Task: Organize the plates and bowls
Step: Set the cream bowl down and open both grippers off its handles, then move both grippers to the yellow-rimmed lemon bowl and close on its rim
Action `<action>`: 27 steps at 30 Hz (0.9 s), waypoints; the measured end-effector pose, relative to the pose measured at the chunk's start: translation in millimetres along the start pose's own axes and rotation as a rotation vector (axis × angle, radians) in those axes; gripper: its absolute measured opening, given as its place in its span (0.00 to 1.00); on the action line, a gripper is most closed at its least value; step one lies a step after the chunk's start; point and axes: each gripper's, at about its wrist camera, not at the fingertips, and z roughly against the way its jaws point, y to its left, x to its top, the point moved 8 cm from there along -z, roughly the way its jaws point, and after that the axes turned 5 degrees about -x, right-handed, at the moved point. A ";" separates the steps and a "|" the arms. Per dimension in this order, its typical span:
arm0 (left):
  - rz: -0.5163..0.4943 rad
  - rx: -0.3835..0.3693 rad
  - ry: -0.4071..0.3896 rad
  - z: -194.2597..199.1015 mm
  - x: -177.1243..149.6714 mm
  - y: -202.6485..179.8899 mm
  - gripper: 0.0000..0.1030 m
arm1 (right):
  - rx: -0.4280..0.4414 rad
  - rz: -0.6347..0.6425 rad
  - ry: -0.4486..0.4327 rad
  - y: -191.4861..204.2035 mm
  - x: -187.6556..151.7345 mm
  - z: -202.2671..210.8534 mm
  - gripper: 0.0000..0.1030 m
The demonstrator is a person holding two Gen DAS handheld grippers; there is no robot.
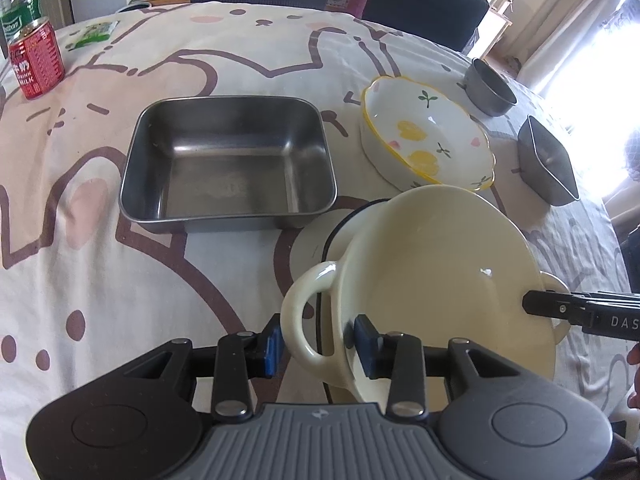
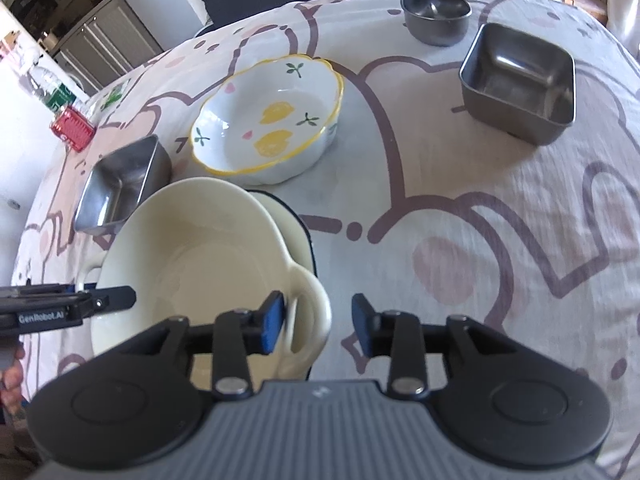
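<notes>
At table's near edge, cream bowl [image 1: 432, 272] sits tilted on dark-rimmed plate [image 1: 308, 240], one side riding higher than the other

Step, as I read it: nesting bowl onto plate, at the let-go point

Left gripper [image 1: 320, 346] straddles one handle and the rim wall. Pads look to be touching both, but can't tell if it's clamping or just resting there

Right gripper [image 2: 318, 320] is released: other handle sits between the jaws, outer pad clearly off it, inner pad blurred against it

Next move, my guess: get bowl seated flat and centred before both hands back out. Pull straight back along the fingers so the pads don't hook the handle loops. Risk is bowl rocking or sliding off the plate

Containers, all empty:
- cream bowl
- big steel tray [image 1: 228, 168], just beyond plate
- flower bowl [image 1: 424, 136], beside tray
- round steel bowl [image 1: 490, 88] and square steel dish [image 1: 548, 160], further off, well apart from the stack

Probably flower bowl is next to stack, steel ones nest after
</notes>
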 end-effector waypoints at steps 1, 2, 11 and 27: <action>-0.006 0.006 0.000 0.1 -0.1 -0.5 0.40 | 0.000 0.002 0.000 0.2 -0.4 0.1 0.41; -0.012 0.015 0.000 0.2 -0.4 -0.8 0.43 | 0.000 0.009 0.000 1.1 -0.9 0.5 0.41; -0.002 0.023 -0.001 5.6 -2.6 2.3 0.83 | 0.000 0.054 -0.002 10.2 -4.9 -0.1 0.60; -0.003 -0.019 -0.333 69.0 60.7 -31.1 1.00 | 0.068 -0.059 -0.352 8.6 59.0 67.7 1.00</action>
